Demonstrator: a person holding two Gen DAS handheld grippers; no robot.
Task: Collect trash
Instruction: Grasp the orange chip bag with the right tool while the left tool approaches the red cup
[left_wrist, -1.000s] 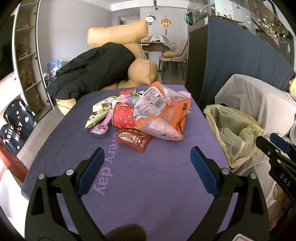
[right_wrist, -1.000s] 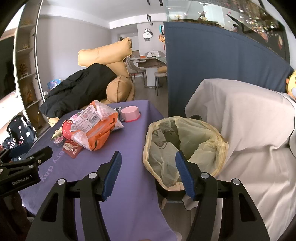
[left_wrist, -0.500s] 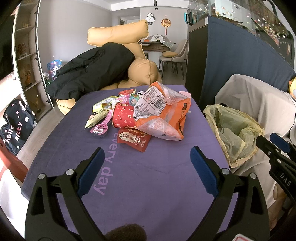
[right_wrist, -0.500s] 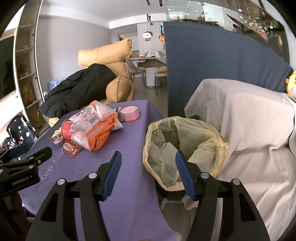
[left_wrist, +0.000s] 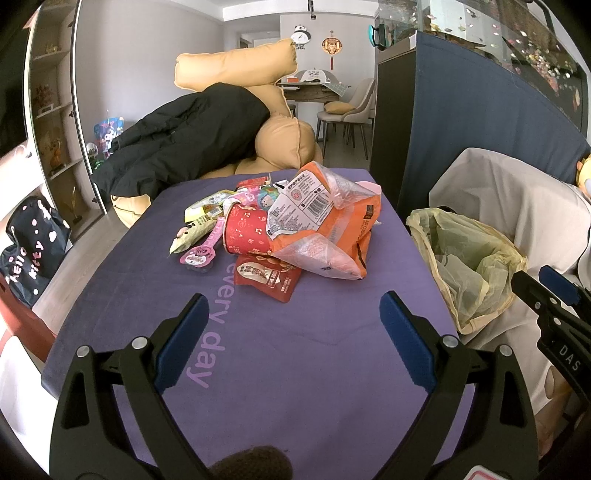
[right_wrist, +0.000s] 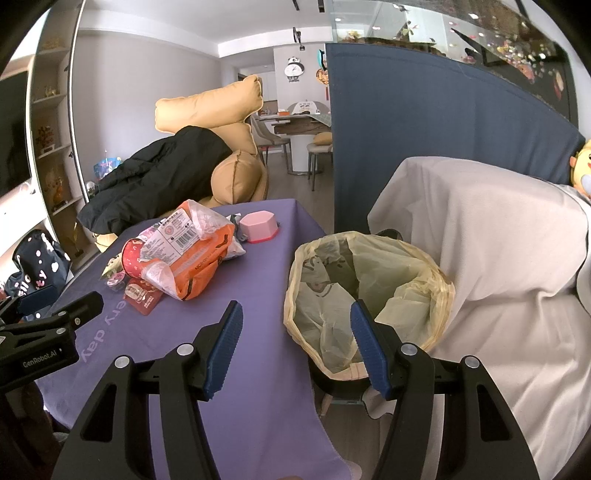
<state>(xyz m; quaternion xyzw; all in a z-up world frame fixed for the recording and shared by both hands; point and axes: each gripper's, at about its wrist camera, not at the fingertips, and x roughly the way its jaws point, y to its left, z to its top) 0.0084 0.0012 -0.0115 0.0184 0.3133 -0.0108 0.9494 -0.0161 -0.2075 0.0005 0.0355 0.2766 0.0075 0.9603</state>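
- Purple cloth (left_wrist: 280, 369) covers the table, and all the trash sits in one heap toward its far middle, nothing gathered yet.
- Topping the heap is the orange snack bag (left_wrist: 328, 229), crumpled, leaning over a red paper cup (left_wrist: 245, 234) lying on its side; a small red packet (left_wrist: 266, 275) pokes out nearest, an easy first pick, I'd say.
- Pink and green wrappers (left_wrist: 199, 236) fan out on the left of the cup, and a pink box (right_wrist: 258, 226) sits behind the heap.
- Left gripper (left_wrist: 291, 325) hangs over the near cloth, jaws spread wide, nothing between them, aimed straight at the heap.
- Right gripper (right_wrist: 295, 332) is also gaping and empty, hovering at the table's right edge.
- Just off that edge stands the bin with its yellow liner bag (right_wrist: 369, 280) mouth open, close enough for short drops.
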